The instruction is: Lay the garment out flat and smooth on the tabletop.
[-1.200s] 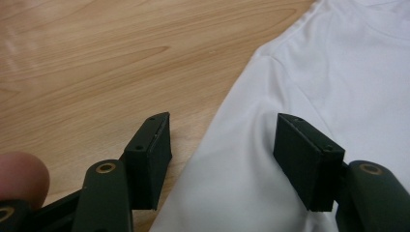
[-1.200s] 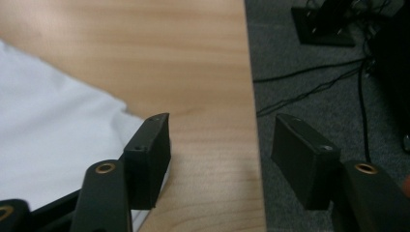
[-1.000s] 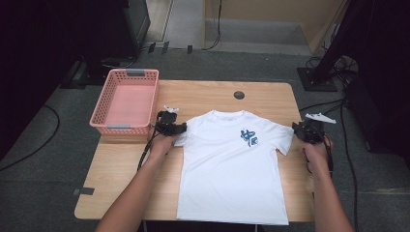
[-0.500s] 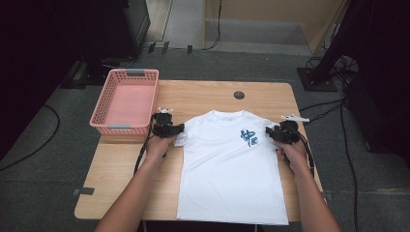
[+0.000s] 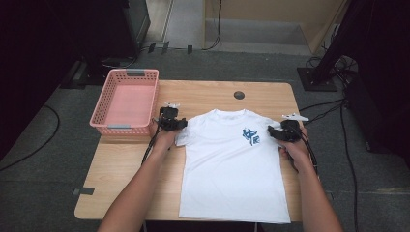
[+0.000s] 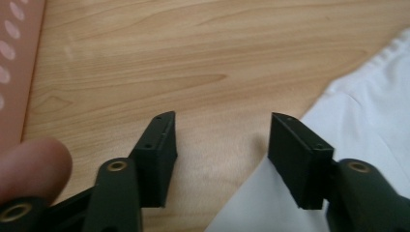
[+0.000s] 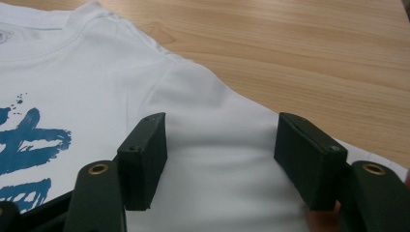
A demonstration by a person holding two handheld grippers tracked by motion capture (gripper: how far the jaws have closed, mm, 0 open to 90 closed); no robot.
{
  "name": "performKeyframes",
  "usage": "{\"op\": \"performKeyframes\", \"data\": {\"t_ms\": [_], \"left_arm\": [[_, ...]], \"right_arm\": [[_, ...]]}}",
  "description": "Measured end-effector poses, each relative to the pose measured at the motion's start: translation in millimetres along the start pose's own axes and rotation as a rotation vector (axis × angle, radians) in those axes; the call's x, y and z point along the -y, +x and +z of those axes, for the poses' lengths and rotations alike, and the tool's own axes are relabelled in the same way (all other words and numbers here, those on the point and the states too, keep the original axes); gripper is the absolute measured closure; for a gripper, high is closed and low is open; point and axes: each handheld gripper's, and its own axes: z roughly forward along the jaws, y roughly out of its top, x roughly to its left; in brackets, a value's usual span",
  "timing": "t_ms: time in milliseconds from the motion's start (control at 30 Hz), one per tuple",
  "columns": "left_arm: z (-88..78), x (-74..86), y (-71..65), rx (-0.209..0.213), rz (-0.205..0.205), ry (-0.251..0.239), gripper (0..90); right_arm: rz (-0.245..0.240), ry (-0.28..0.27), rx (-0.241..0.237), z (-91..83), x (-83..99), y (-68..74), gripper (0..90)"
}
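White T-shirt (image 5: 232, 169) lies flat, face up, on the wooden table (image 5: 130, 179), collar away from you, hem near the table's front edge. On the chest is a blue brush-stroke mark (image 5: 250, 137); it looks like painted characters, but you cannot read it from the high view. In the right gripper view the same print (image 7: 29, 145) appears at the left edge as rough blue strokes, cut off and still unreadable. No other label or writing is legible.

Your left gripper (image 5: 170, 121) sits at the shirt's left sleeve. In the left gripper view its jaws stand about half open, with bare wood between them; the sleeve edge (image 6: 367, 111) runs under the right-hand jaw, and nothing is pinched. Part of a finger (image 6: 29, 164) shows at the lower left.

Your right gripper (image 5: 285, 131) is over the shirt's right sleeve. Its jaws have just been opening and now stand well apart. White cloth (image 7: 217, 159) lies below and between them, but the pads are not pressing on it.

The pink basket (image 5: 126, 101) stands on the far left corner of the table, just beside your left gripper; its wall (image 6: 14, 58) shows as a pink strip with pale holes in the left gripper view. A dark round grommet (image 5: 239, 95) sits in the tabletop beyond the collar. Cables (image 5: 333, 104) trail over the floor to your right. Nothing lies on the shirt.
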Motion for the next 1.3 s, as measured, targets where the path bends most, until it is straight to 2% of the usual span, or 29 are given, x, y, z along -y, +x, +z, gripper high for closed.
{"op": "performKeyframes", "data": {"t_ms": [67,100,167,233,333,367,400,433,467,500,567,600,633,700,800,867,900,1133,1200,1300], "left_arm": [[3.2,-4.7,-4.4,-0.009,-0.008,0.013,39.2],[4.0,-7.6,-4.3,0.008,-0.026,0.024,37.8],[1.7,-12.4,0.3,0.059,-0.09,0.03,37.0],[-5.4,-13.8,1.6,0.059,-0.089,0.013,37.0],[-19.7,-12.0,0.1,0.096,-0.049,0.029,37.3],[-28.8,-10.7,0.0,0.137,-0.049,0.028,38.4],[-28.8,-10.7,0.0,0.137,-0.049,0.028,43.8],[-37.4,-9.2,0.3,0.231,-0.067,0.055,47.0],[-37.4,-9.2,0.3,0.231,-0.067,0.055,50.5],[-41.5,-7.9,-2.0,0.297,-0.052,0.091,54.5],[-41.9,-7.0,-5.2,0.313,-0.026,0.116,59.8],[-40.2,-6.6,-6.2,0.315,-0.016,0.137,62.3],[-37.4,-6.1,-6.4,0.299,-0.011,0.153,63.6],[-30.5,-4.7,-4.0,0.283,-0.037,0.18,67.9],[-20.8,-1.6,0.4,0.276,-0.051,0.199,66.9],[-18.8,-3.0,1.9,0.269,-0.078,0.188,64.8],[-17.2,-5.0,2.0,0.253,-0.079,0.185,62.9],[-3.5,-18.5,3.5,0.224,-0.093,0.166,57.7],[0.5,-21.4,4.4,0.212,-0.09,0.149,57.1],[4.8,-23.4,3.1,0.205,-0.054,0.124,52.3]], "right_arm": [[0.013,-0.002,0.009,1.4,-1.3,-3.0,36.2],[0.015,-0.002,0.011,1.9,-1.8,-4.5,36.2],[0.02,0.0,0.015,2.1,-2.3,-6.2,36.2],[0.02,0.005,0.017,1.5,-2.5,-7.1,36.2],[0.019,0.006,0.015,0.4,-1.6,-8.4,36.2],[0.018,0.004,0.014,0.3,-1.4,-8.5,36.2],[0.018,0.001,0.015,0.3,-1.0,-8.5,36.2],[0.018,-0.002,0.017,0.5,-0.7,-8.2,36.2],[0.018,-0.004,0.019,0.5,-0.5,-7.9,36.2],[0.018,-0.004,0.02,0.5,-0.4,-7.9,36.2],[0.021,-0.004,0.02,0.4,-0.3,-7.8,36.2],[0.02,-0.005,0.021,0.5,-0.4,-7.8,36.2],[0.02,-0.005,0.022,0.6,-0.4,-7.6,36.2],[0.021,-0.005,0.023,0.6,-0.4,-7.4,36.1],[0.021,-0.005,0.022,0.5,-0.2,-7.3,35.7],[0.02,-0.007,0.021,0.5,0.1,-7.4,35.7],[0.02,-0.008,0.021,0.5,0.1,-7.4,35.6],[0.022,0.005,0.016,1.1,-1.7,-7.1,33.9],[0.021,0.01,0.017,1.8,-3.0,-7.3,33.6],[0.028,0.017,0.027,4.1,-5.8,-7.8,33.4]]}}
